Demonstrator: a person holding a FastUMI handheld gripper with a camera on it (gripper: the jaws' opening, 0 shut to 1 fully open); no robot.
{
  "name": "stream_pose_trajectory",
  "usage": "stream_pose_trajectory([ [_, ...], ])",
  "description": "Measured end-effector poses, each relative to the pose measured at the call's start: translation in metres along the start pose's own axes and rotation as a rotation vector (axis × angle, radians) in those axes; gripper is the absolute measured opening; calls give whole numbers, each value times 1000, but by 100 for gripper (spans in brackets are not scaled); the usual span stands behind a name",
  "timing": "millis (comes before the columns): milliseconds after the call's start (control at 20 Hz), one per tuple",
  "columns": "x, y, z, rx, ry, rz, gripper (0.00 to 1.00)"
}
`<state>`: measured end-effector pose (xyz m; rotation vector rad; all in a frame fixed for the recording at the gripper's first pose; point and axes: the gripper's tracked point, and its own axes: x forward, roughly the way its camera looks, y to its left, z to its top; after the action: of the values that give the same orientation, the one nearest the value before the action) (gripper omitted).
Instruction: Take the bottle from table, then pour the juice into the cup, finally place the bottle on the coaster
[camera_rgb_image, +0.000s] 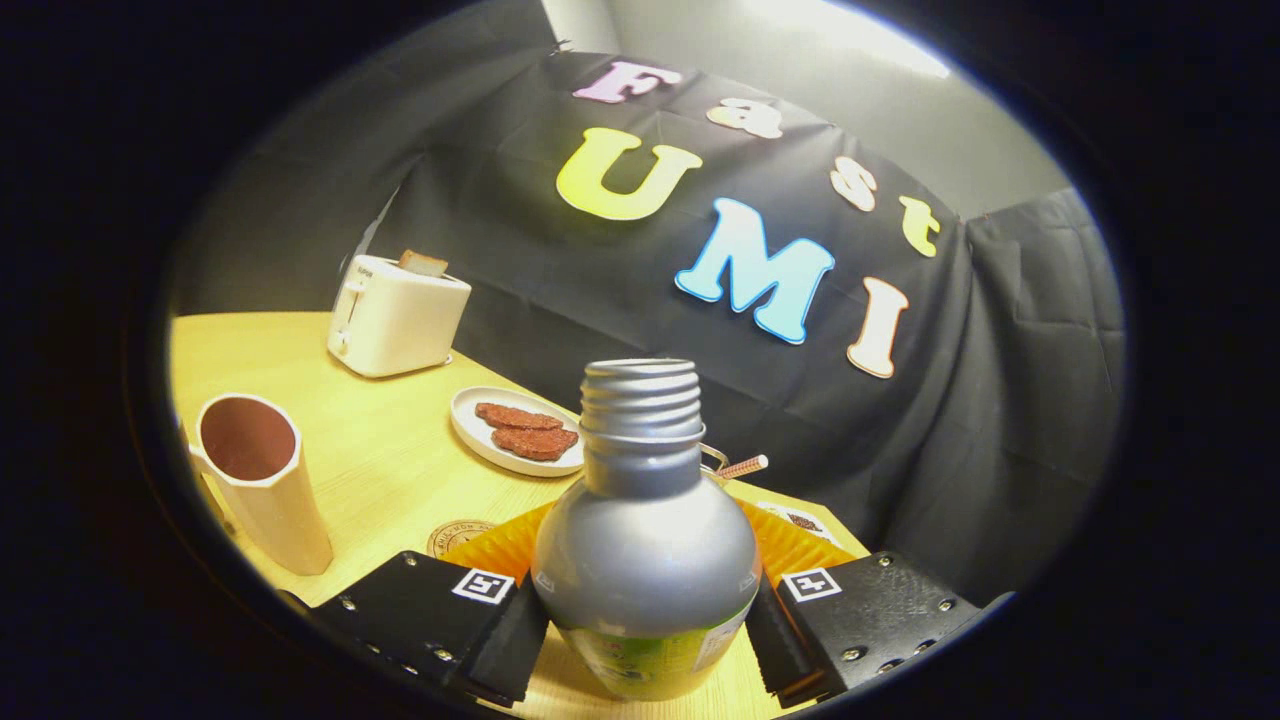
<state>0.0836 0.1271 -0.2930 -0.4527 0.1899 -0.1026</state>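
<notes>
— What's on the counter (390, 455) back there?
— A toaster (395, 315) with bread (423, 263) sticking up, near the wall.
— And beside it?
— A plate (478, 437) with two brown patties (527, 430), and an orange tray (495, 548) nearer us.

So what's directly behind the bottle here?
Behind the bottle, held between the hand-held gripper fingers, an orange mat fans out to both sides. Its middle is covered by the bottle. A round coaster peeks out beside it.
</notes>
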Motion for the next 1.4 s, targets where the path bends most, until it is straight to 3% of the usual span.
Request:
stream_pose_trajectory([
  [200, 3, 12, 6, -98, -3, 0, 83],
  [600, 2, 29, 6, -409, -50, 4, 83],
  [1400, 2, 56, 12, -744, -127, 8, 83],
])
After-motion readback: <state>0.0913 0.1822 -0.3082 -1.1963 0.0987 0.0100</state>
